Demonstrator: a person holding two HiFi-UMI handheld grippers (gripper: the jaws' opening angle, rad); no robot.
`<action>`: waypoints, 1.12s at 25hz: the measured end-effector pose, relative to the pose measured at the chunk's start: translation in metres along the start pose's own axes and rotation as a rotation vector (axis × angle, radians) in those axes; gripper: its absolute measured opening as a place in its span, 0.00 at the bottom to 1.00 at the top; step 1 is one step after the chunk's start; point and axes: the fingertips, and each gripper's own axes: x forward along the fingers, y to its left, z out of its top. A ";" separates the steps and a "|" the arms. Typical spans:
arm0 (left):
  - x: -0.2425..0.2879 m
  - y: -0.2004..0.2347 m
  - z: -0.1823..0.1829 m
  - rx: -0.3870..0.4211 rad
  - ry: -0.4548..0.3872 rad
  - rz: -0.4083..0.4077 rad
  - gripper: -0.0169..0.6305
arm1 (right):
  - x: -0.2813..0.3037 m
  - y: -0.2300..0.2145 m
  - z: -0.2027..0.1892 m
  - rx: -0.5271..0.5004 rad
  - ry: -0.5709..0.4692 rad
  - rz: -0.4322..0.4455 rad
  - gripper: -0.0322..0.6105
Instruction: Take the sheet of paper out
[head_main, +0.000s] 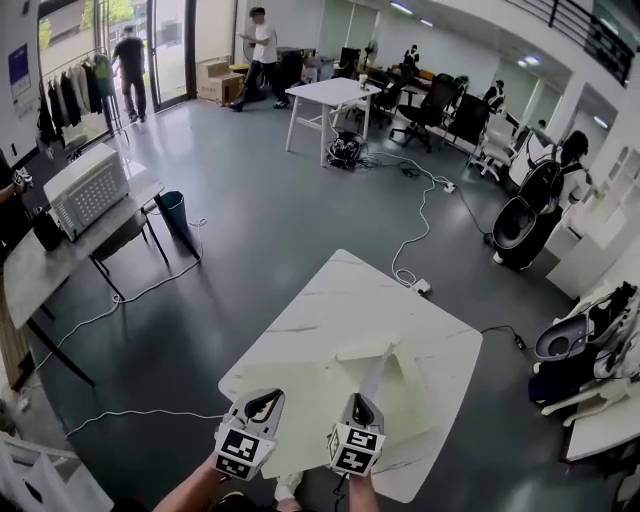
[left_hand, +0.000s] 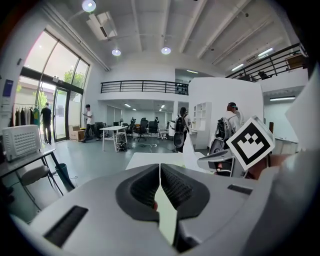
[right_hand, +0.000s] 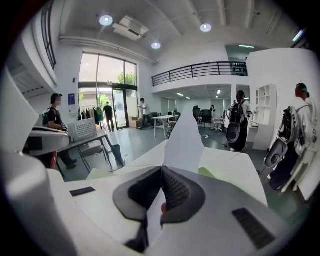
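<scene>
A pale green folder (head_main: 420, 400) lies on the white marble table (head_main: 340, 290) just ahead of both grippers. My left gripper (head_main: 263, 404) is shut on the folder's near edge; in the left gripper view a green strip (left_hand: 167, 220) sits between the closed jaws of the left gripper (left_hand: 160, 172). My right gripper (head_main: 361, 405) is shut on a white sheet of paper (head_main: 377, 375) that stands up from its jaws. In the right gripper view the sheet (right_hand: 184, 142) rises ahead of the right gripper (right_hand: 161, 175), with a bit of the green folder (right_hand: 210, 173) to its right.
A grey table with a white appliance (head_main: 85, 185) stands to the left, with a dark bin (head_main: 173, 210) beside it. Cables (head_main: 415, 240) trail over the floor beyond the marble table. Office chairs (head_main: 520, 215) and a white desk (head_main: 330, 95) stand further off, with people at the back.
</scene>
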 end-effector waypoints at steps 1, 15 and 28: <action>-0.006 -0.004 0.003 0.003 -0.010 -0.002 0.07 | -0.009 0.000 0.004 -0.002 -0.016 -0.003 0.08; -0.090 -0.024 0.051 0.077 -0.134 -0.083 0.07 | -0.144 0.021 0.060 -0.011 -0.246 -0.069 0.08; -0.153 -0.056 0.043 0.121 -0.185 -0.177 0.07 | -0.248 0.039 0.033 -0.010 -0.341 -0.160 0.08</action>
